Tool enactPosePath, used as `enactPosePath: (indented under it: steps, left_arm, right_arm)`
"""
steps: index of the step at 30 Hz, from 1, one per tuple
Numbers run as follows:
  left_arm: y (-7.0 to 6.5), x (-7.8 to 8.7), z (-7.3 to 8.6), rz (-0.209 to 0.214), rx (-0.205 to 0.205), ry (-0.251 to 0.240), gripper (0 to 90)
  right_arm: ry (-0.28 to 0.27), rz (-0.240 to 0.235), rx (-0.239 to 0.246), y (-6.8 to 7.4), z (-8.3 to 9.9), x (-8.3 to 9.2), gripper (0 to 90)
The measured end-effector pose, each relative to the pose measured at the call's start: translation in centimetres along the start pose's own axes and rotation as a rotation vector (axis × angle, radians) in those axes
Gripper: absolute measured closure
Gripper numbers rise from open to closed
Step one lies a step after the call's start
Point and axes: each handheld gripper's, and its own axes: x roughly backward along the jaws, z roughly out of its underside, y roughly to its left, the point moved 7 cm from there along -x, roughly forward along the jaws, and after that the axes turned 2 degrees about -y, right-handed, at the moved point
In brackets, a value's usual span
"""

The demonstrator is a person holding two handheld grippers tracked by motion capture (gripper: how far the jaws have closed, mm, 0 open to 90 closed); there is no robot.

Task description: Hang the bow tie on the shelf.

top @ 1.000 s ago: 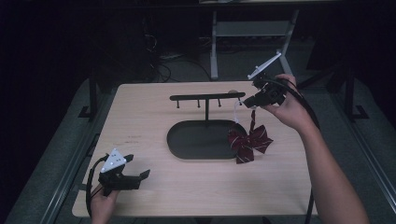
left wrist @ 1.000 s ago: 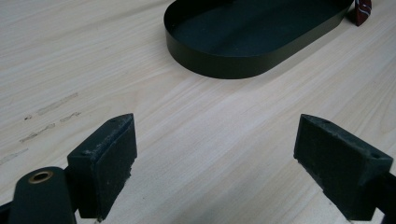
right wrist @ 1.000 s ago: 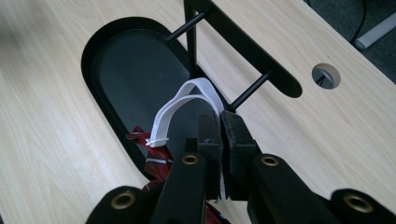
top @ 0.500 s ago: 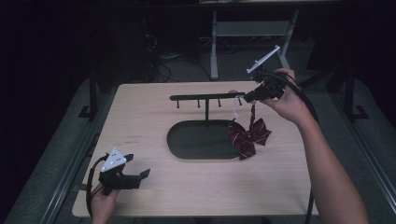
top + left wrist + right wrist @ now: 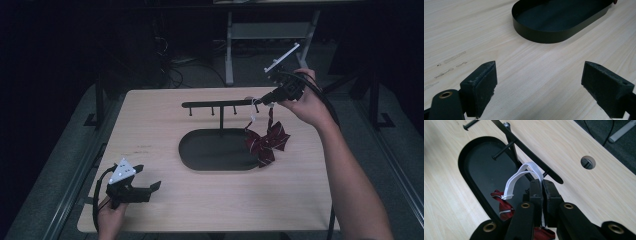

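Right gripper view: right gripper fingers pinch the white strap of the red bow at the rack's three-o'clock end — strap may miss the peg; left gripper rests open.

Place: I think I work in a lab or test room.
Table: my pale wooden table stands alone.
Surroundings: dark room, cables on floor, metal stand legs behind.
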Motion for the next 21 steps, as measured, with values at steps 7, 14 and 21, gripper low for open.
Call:
enactPosePath:
  steps: [7, 14, 21]
  left_arm:
    - [-0.3, -0.2, 0.0, 0.007, -0.016, 0.006, 13.1]
    - [-0.3, -0.2, 0.0, 0.007, -0.014, 0.007, 13.1]
    - [-0.3, -0.2, 0.1, 0.008, -0.016, 0.010, 13.1]
  right_arm:
    - [-0.002, -0.004, -0.009, -0.2, 0.1, -0.4, 86.6]
    - [0.011, 0.000, -0.023, -0.6, 0.3, -0.9, 86.4]
    - [0.019, 0.000, -0.033, -0.9, 0.6, -1.5, 86.3]
